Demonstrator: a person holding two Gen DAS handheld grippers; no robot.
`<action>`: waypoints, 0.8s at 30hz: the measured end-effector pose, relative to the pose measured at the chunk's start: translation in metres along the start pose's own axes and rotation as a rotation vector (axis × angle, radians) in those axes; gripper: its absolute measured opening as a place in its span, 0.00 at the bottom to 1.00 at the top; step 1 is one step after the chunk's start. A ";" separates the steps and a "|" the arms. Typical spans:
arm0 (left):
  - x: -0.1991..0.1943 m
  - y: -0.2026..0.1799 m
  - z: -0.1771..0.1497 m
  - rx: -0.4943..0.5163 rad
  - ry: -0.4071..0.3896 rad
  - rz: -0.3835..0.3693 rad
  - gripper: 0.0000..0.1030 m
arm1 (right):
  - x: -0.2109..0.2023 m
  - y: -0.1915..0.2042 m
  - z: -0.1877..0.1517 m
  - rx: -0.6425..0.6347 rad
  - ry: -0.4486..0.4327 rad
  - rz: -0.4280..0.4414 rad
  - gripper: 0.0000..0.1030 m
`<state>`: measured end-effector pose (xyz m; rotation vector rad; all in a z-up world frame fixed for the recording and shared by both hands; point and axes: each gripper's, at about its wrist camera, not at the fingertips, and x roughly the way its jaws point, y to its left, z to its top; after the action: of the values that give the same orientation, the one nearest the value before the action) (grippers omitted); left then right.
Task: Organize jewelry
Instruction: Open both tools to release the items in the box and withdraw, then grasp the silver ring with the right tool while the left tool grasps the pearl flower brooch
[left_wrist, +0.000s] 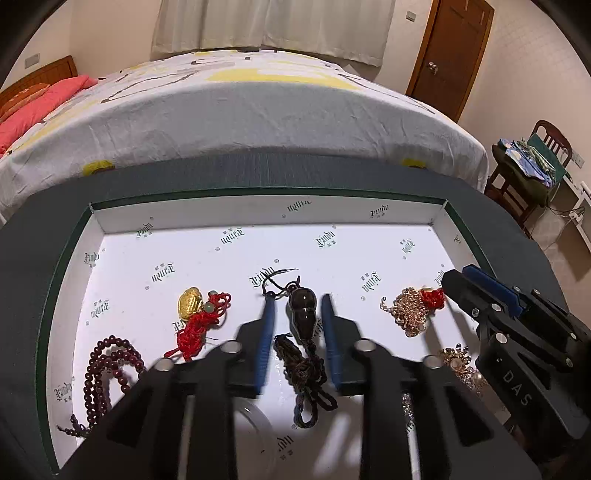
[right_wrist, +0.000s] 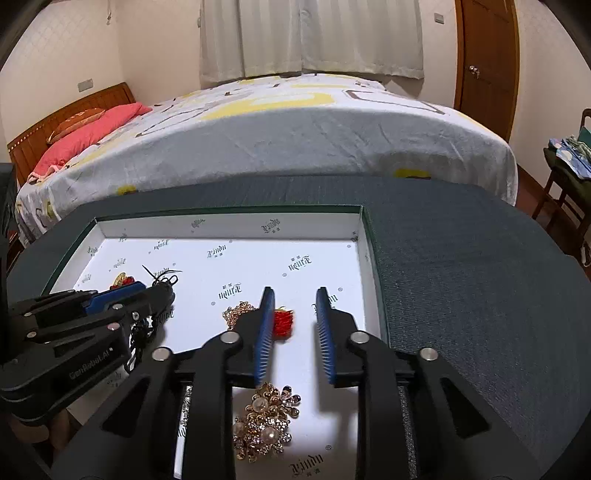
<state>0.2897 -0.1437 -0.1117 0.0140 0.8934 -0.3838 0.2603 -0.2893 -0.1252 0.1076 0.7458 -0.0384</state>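
A white printed tray (left_wrist: 258, 216) with a dark green rim holds the jewelry. My left gripper (left_wrist: 297, 301) is open, its blue pads on either side of a dark gourd pendant (left_wrist: 303, 314) with a braided cord (left_wrist: 304, 376), apart from it. To its left lie a gold ingot charm with a red knot (left_wrist: 195, 317) and dark red beads (left_wrist: 107, 369). My right gripper (right_wrist: 295, 295) is open over the tray, its left pad next to a red tassel (right_wrist: 283, 323) on a gold chain (right_wrist: 238, 312). A pearl and rhinestone brooch (right_wrist: 264, 421) lies below it.
The tray sits on a dark green cloth surface (right_wrist: 461, 277). A bed (left_wrist: 240, 110) stands just behind it, a wooden chair with clothes (left_wrist: 528, 162) at the right, a door (left_wrist: 450, 48) beyond. A clear bangle (left_wrist: 255, 424) lies under the left gripper.
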 end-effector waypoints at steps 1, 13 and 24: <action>-0.003 0.000 0.000 -0.002 -0.010 -0.001 0.36 | -0.004 0.000 0.000 0.005 -0.011 -0.002 0.24; -0.087 0.021 -0.033 -0.022 -0.196 0.018 0.51 | -0.075 0.019 -0.021 0.016 -0.118 0.035 0.29; -0.137 0.060 -0.101 -0.093 -0.174 0.102 0.52 | -0.113 0.068 -0.080 -0.028 -0.065 0.112 0.30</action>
<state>0.1559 -0.0265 -0.0799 -0.0583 0.7345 -0.2444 0.1283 -0.2131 -0.1009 0.1207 0.6737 0.0752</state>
